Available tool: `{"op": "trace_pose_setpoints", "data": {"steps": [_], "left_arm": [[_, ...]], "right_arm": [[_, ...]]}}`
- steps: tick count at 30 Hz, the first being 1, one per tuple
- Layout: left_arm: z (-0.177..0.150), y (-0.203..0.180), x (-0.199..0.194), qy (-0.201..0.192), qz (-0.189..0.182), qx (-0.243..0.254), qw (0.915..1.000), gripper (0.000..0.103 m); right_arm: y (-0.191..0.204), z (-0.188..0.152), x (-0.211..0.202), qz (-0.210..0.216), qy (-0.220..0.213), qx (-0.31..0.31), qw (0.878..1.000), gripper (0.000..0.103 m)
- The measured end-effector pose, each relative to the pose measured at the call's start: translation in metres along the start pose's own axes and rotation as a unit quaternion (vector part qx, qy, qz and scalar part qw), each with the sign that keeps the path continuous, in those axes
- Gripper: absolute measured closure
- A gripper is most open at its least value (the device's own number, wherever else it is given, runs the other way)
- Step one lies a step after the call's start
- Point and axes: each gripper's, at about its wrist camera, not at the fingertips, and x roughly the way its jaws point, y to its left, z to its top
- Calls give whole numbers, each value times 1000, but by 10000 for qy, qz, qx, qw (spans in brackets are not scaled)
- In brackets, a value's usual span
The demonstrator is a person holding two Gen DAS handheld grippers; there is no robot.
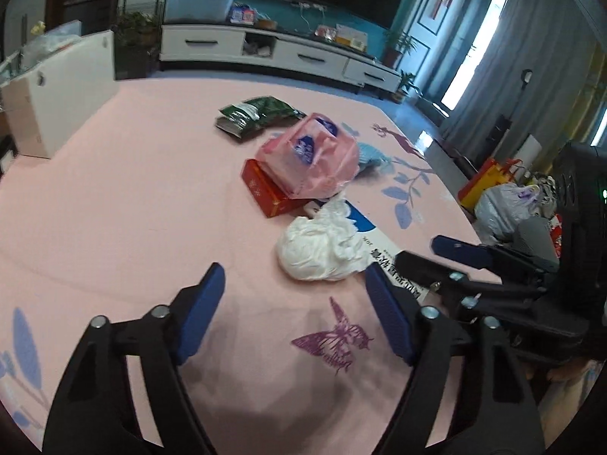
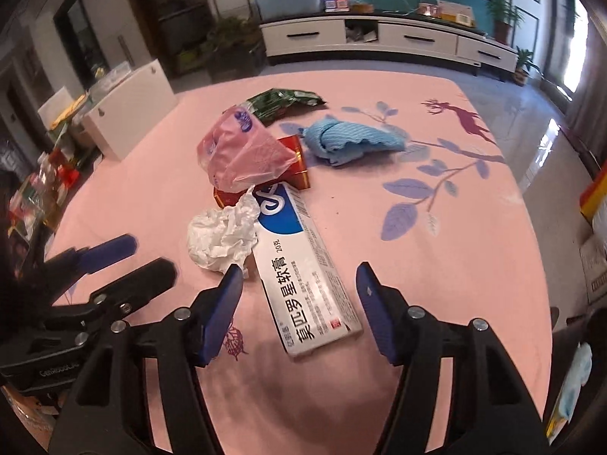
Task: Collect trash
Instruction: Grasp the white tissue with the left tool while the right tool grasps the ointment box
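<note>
Trash lies on a pink tablecloth (image 1: 114,197). A crumpled white tissue (image 1: 322,246) (image 2: 224,235) sits beside a white and blue ointment box (image 2: 303,265) (image 1: 364,223). Behind them a pink plastic bag (image 1: 315,155) (image 2: 242,151) rests on a red box (image 1: 265,193) (image 2: 296,163). A green wrapper (image 1: 254,113) (image 2: 284,100) and a blue cloth (image 2: 349,138) (image 1: 370,153) lie farther back. My left gripper (image 1: 296,311) is open and empty, short of the tissue. My right gripper (image 2: 299,303) is open, its fingers on either side of the ointment box's near end.
A white cabinet (image 1: 64,102) stands at the table's left edge. A TV stand (image 1: 265,49) lines the far wall. Bags (image 1: 504,197) sit on the floor to the right. The right gripper shows in the left wrist view (image 1: 466,258), the left gripper in the right wrist view (image 2: 125,265).
</note>
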Motion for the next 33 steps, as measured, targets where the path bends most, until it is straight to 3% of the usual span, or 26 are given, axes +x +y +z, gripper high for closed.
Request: {"op": "trace_pose_setpoints", "data": {"steps": [2,8,12,14,18,21,25,33], "left_arm": [[5,-1,13,109,-99,7,9999,38],[8,7,39,332,-395,-270,9983,44],[5,14,50,413,-622,-536,9958,66],[5,16,51,377,-686,-654,9948,71],[2,31,45,371,-578,-1137,9911,73],[3,44,27,265,-452,-1485,9875,74],[11,41,-5,-147,57,-1266,9918,73],[11,26,-56,-531,-104,-1288,9902,73]], "right_arm": [[-2,2,11,-81,138,12,9999,47],[-13,0,20,39,298,176,9994,48],[-13,4,10,159,148,217,9995,48],[-12,6,6,214,44,200,9996,48],[-7,12,12,229,40,82,9997,48],[-4,11,29,155,306,76,9994,48],[3,4,39,-71,420,-134,9990,45],[12,-3,33,-208,417,-231,9986,55]]}}
